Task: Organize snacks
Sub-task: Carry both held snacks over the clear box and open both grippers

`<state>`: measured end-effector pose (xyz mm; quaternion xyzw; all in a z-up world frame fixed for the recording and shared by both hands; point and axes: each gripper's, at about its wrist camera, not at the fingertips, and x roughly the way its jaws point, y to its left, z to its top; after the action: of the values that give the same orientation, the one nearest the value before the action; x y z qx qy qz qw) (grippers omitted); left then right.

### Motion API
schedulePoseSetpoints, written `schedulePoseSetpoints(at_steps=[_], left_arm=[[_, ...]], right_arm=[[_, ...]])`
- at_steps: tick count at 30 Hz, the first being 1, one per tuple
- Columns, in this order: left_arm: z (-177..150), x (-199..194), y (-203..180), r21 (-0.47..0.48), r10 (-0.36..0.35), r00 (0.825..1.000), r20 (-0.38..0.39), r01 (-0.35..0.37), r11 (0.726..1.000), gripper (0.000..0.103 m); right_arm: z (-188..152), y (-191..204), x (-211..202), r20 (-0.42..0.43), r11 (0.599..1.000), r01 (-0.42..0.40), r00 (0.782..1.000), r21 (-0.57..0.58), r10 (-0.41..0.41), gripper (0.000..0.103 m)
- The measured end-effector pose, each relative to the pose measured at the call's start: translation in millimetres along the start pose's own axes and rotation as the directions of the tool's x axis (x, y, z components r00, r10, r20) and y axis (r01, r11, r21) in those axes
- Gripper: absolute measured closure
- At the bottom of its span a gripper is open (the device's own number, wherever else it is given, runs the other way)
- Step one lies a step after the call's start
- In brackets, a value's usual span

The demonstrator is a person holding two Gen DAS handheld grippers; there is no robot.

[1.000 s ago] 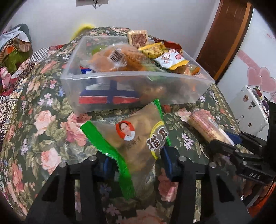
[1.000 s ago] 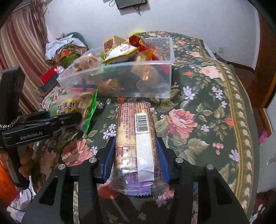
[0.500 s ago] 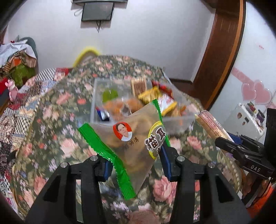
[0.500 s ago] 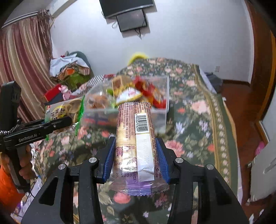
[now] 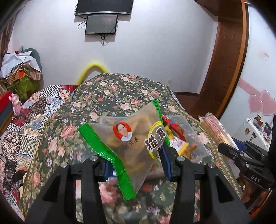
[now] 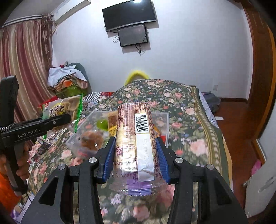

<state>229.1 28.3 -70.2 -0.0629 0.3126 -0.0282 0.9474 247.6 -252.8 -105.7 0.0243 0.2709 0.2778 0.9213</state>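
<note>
I face a white wall (image 6: 189, 51) with a TV (image 6: 128, 14), striped curtains (image 6: 24, 60) left, wooden floor (image 6: 241, 124) right.

Glossy plastic wrapper (image 6: 134, 144); cloth bedspread (image 6: 189, 124)

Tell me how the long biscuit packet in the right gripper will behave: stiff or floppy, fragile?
The biscuit packet probably stays stiff: it juts straight beyond the right gripper without sagging. Its glossy film may slip. The contents likely crack if squeezed hard.

My left gripper (image 6: 43, 124) reads "GenRobot.AI"; my right gripper (image 5: 248, 165), at three o'clock, reads "DAS". The green-edged snack bag (image 5: 131, 144) shows "猫耳". The biscuit roll (image 6: 136, 137) carries a barcode, digits unclear.
</note>
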Motion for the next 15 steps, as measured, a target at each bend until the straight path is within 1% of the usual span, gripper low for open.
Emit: schedulePoseSetpoints(at_steps=[4,6,8,10,15], left_arm=[[7,20,6,-0.022,0.021,1.0,-0.015,-0.021,1.0,0.056],[8,33,10,-0.035,0.032,0.999,-0.03,-0.033,0.999,0.056],[7,45,13,-0.047,0.061,0.997,-0.05,-0.063,0.997,0.056],[5,55,17,-0.069,0.061,0.996,-0.07,-0.066,0.995,0.056],[2,75,25,-0.113,0.067,0.993,-0.1,-0.078,0.991,0.056]], right_arm=[[8,-3,20,-0.007,1.0,0.014,1.0,0.009,-0.014,0.06],[10,-5,29,-0.032,1.0,0.019,0.999,0.011,-0.019,0.06],[10,-7,38,-0.046,1.0,0.021,0.999,0.022,-0.02,0.06],[10,-10,50,-0.062,0.999,0.026,0.998,0.035,-0.024,0.06],[9,-14,65,-0.088,0.997,0.057,0.995,0.055,-0.052,0.06]])
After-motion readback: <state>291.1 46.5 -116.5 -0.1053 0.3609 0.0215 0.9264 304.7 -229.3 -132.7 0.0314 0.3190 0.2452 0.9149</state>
